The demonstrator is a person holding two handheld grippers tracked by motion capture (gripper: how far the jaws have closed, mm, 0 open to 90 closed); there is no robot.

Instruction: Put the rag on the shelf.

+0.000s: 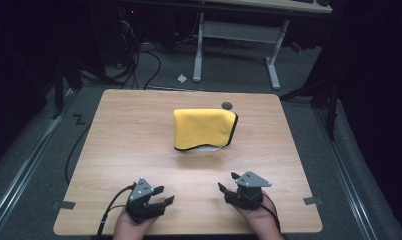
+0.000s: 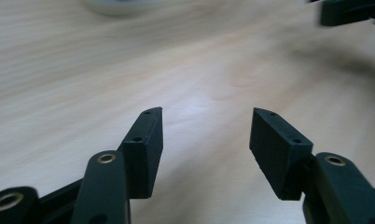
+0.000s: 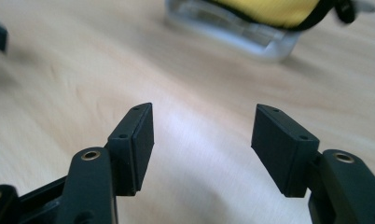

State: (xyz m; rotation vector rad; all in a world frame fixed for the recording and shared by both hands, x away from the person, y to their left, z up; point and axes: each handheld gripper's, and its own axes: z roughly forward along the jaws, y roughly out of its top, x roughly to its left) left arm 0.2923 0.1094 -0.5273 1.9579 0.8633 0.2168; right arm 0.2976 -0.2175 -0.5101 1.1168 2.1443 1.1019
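- Nearest, at the 6 o'clock edge of the wooden tabletop (image 1: pixel 129 150): two hand-held claws, side by side and well apart from each other.
- Left claw (image 1: pixel 163 196) at about 7 o'clock: jaws spread wide, released, nothing between them, bare wood ahead in the left gripper view (image 2: pixel 205 119).
- Right claw (image 1: pixel 228 182) at about 5 o'clock: jaws likewise spread and empty, bare wood between them in the right gripper view (image 3: pixel 204 116).
- Farther, near the tabletop centre: yellow cloth (image 1: pixel 204 128) with a dark hem, folded and draped over a pale low object (image 3: pixel 232 29), too hidden to identify.
- From the left claw, cloth at roughly 1 o'clock; from the right claw, at roughly 11 o'clock, about equally distant from both.
- Cloth's long axis running 9 to 3 o'clock, its near hem facing both claws.
- Farthest, just beyond the cloth at 12 o'clock: small dark round disc (image 1: pixel 227 105) on the wood.
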